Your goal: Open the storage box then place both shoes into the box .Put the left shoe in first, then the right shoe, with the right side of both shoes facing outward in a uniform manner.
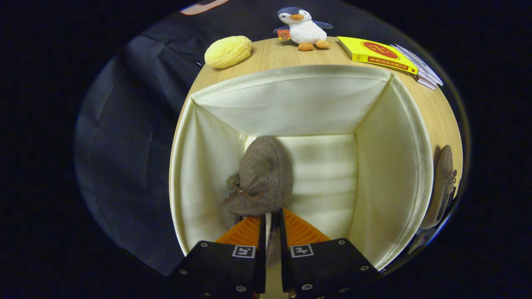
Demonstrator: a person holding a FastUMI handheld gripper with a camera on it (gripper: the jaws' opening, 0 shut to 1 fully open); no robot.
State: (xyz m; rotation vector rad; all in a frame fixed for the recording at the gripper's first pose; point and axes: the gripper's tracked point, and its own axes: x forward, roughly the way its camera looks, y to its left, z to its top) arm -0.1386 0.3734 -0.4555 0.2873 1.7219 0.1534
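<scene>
- Here, the gripper (271, 226) sat at the bottom centre of the frame, its two fingers pressed near together on the thin heel edge of a grey-brown felted wool shoe (262, 178), pinching it from both sides.
- That shoe hung low inside the open cream fabric storage box (399, 166), left of the frame's centre, close to the box's left wall, its toe pointing away from the fingers towards the far wall.
- Whether its sole rested on the box floor could not be told.
- A second shoe of the same grey-brown felt (442, 187) lay on the light wooden tabletop (274, 56) at the right of the frame, just outside the box's right wall.
- By judgement, the felt shoe would handle as light and soft: it would fold or sag if held by one edge, though its rough nap should resist slipping.
- The stiffer heel rim or collar looked the best place to take hold, since the toe would likely crush and swing.
- The box walls seemed limp cloth, likely to give way if bumped.
- At the top of the frame stood a yellow round bun-shaped toy (228, 51), a blue-and-white plush penguin (304, 29) and a yellow book (376, 54) on a stack of others.
</scene>
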